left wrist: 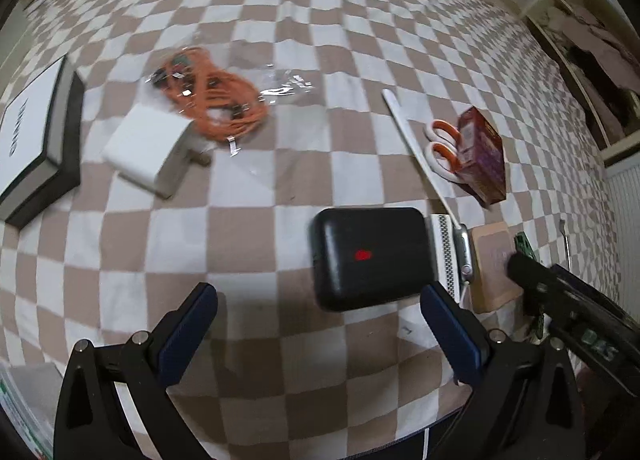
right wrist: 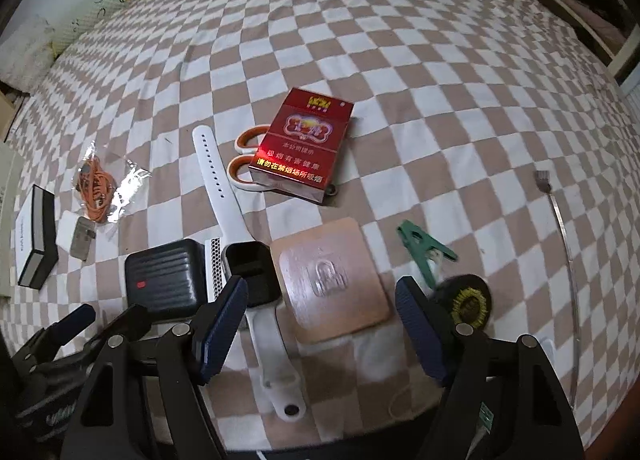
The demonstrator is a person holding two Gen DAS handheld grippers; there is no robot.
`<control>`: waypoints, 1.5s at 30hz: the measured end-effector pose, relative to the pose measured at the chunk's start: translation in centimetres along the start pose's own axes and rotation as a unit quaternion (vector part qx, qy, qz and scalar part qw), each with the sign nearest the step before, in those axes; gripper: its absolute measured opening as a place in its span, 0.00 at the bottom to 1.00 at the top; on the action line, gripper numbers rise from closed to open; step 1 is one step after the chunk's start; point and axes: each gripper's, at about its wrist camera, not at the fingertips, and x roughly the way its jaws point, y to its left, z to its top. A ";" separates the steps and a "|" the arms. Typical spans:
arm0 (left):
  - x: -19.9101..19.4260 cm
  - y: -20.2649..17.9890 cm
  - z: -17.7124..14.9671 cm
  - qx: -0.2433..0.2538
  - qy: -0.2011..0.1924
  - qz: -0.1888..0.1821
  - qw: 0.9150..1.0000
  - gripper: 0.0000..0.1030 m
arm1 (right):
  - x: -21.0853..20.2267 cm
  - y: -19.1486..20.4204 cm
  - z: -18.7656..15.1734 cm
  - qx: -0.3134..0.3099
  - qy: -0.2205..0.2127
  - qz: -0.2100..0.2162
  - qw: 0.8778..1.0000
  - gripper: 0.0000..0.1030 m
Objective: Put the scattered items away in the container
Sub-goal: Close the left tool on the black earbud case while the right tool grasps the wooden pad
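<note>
Scattered items lie on a checkered cloth. My left gripper [left wrist: 318, 318] is open, just short of a black case with a red mark [left wrist: 372, 256], also in the right wrist view [right wrist: 166, 280]. My right gripper [right wrist: 320, 314] is open over a tan square pad [right wrist: 330, 280], beside a white-strapped smartwatch [right wrist: 252, 268]. A red cigarette pack [right wrist: 306, 144] lies on orange-handled scissors [right wrist: 244, 164]. A black-and-white box [left wrist: 36, 140] sits at the far left, and it also shows in the right wrist view [right wrist: 36, 236]. A white charger [left wrist: 148, 148] and an orange cable in plastic [left wrist: 216, 100] lie near it.
A green clip [right wrist: 424, 248], a black tape roll [right wrist: 468, 302] and a long metal fork [right wrist: 560, 236] lie at the right. The cloth's front edge runs just under both grippers. Shelving [left wrist: 592, 60] stands at the far right.
</note>
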 end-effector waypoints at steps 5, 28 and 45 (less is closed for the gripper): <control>0.3 -1.0 0.7 0.018 0.000 -0.004 1.000 0.98 | 2.6 -0.4 0.4 0.022 0.025 0.021 0.999 0.63; 1.3 -0.7 1.8 -0.022 0.014 -0.031 0.999 0.98 | 3.4 0.8 -1.2 -0.143 -0.020 -0.048 0.988 0.67; 1.9 -2.1 2.1 -0.009 0.025 -0.046 0.999 0.98 | 3.9 -3.0 -2.8 -0.145 0.028 0.013 0.989 0.62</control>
